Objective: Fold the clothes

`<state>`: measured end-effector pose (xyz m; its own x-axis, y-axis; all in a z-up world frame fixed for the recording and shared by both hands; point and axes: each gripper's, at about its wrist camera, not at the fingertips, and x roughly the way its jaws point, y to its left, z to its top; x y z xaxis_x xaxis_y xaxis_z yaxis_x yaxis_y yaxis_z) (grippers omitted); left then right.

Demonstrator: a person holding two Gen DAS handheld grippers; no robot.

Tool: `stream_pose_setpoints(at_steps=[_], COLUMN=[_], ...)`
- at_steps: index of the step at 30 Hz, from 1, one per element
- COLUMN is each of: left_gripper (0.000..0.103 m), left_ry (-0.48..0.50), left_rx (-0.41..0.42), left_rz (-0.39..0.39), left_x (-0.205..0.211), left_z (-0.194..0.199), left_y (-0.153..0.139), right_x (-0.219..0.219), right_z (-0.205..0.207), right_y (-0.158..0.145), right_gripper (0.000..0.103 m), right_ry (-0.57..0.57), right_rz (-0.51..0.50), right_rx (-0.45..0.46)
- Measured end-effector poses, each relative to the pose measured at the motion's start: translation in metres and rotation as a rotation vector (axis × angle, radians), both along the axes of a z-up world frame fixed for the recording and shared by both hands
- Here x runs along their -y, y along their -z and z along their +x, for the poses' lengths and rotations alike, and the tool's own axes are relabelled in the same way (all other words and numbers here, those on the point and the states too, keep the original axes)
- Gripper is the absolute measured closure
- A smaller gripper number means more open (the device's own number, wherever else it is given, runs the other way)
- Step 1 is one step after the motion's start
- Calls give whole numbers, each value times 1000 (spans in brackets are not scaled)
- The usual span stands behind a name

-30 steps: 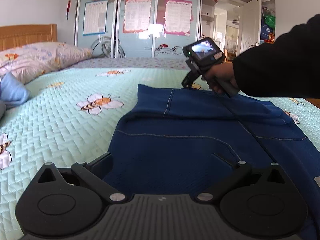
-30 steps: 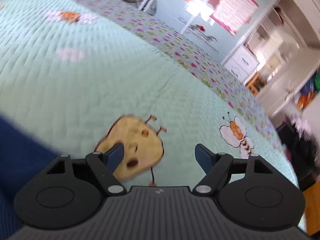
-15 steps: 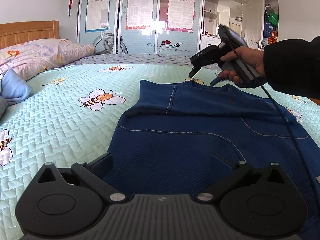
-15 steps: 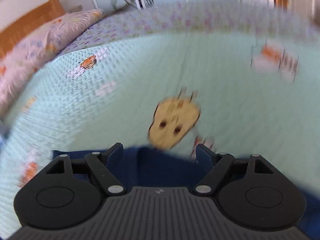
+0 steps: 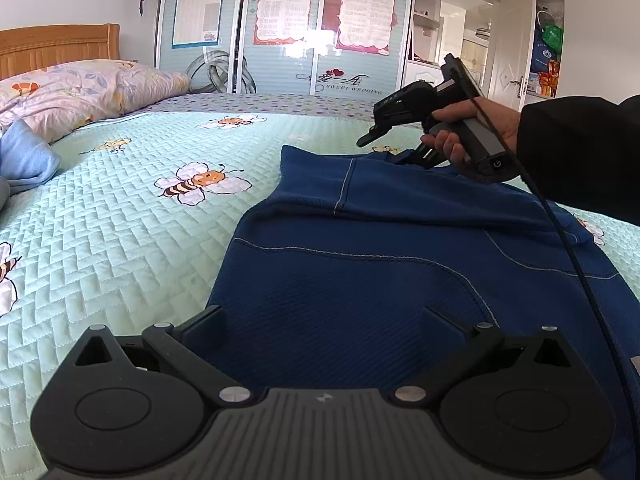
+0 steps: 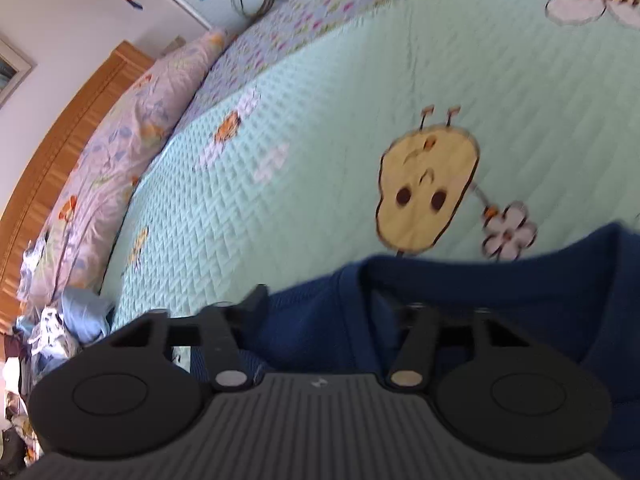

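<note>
Bedroom scene, seen from two handheld grippers above a bed. A dark blue garment (image 5: 360,264) lies spread on a mint green quilt (image 5: 120,240) printed with cartoon bees, filling the middle and the 4 o'clock part of the left wrist view.

The left gripper (image 5: 320,320) sits low at 6 o'clock, its two fingers spread wide over the near blue cloth with nothing pinched between them; released.

At 2 o'clock in that view, a person's hand (image 5: 472,128) in a black sleeve (image 5: 580,160) holds the right gripper (image 6: 340,304) at the far edge of the garment, by the neckline. In the right wrist view the picture is tilted and a little blurred. Its jaws are closing, with the blue collar fabric lying between the fingers, but the pads are not clearly pressing on it.

A floral pillow (image 5: 80,88) rests at 10 o'clock against a wooden headboard (image 5: 60,48). A light blue cloth (image 5: 24,156) lies at 9 o'clock. Wardrobe doors (image 5: 280,28) with posters stand at 12 o'clock.
</note>
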<state>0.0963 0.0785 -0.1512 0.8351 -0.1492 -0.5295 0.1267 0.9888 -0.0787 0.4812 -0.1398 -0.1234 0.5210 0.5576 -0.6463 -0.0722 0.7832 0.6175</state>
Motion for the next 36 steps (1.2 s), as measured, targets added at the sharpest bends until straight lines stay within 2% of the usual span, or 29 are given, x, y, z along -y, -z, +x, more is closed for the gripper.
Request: stream_pose_setpoints(at_steps=[2, 4, 6, 8, 13, 19, 22, 23, 25, 26, 28, 29, 30, 31, 34, 36], left_gripper=[1, 1, 1, 1, 1, 1, 1, 1, 1, 1, 1, 1, 1, 1, 1, 1], left_ry=[1, 2, 2, 2, 2, 1, 2, 2, 3, 3, 2, 2, 3, 3, 5, 5], left_rx=[-2, -6, -11, -16, -25, -29, -31, -32, -34, -35, -37, -38, -39, -40, -41, -42], left_rz=[3, 2, 0, -3, -4, -1, 0, -1, -2, -3, -4, -4, -2, 0, 8, 10], left_x=[1, 0, 0, 0, 0, 0, 0, 0, -1, -1, -1, -1, 0, 1, 2, 2], left_z=[0, 0, 1, 1, 2, 1, 2, 2, 2, 3, 3, 3, 4, 4, 4, 5], left_y=[1, 1, 2, 3, 4, 5, 6, 6, 6, 6, 6, 6, 6, 6, 6, 7], right_x=[-2, -2, -2, 0, 8, 18, 20, 18, 16, 14, 19, 25, 31, 37, 43, 32], right_z=[2, 6, 11, 14, 20, 25, 28, 30, 33, 34, 28, 24, 20, 17, 7, -1], right_y=[4, 7, 11, 15, 18, 20, 21, 20, 15, 12, 0, -5, -6, -5, 0, -4], right_gripper=[54, 62, 78, 89, 90, 89, 86, 82, 71, 62, 58, 49, 36, 32, 32, 32], right_ry=[6, 23, 37, 44, 69, 103, 106, 92, 57, 40, 55, 81, 106, 129, 147, 136], right_rz=[16, 40, 50, 39, 63, 102, 125, 113, 93, 84, 49, 40, 38, 37, 43, -20], right_rx=[6, 6, 6, 9, 24, -14, -37, -54, -84, -98, -72, -44, -32, -28, -21, 51])
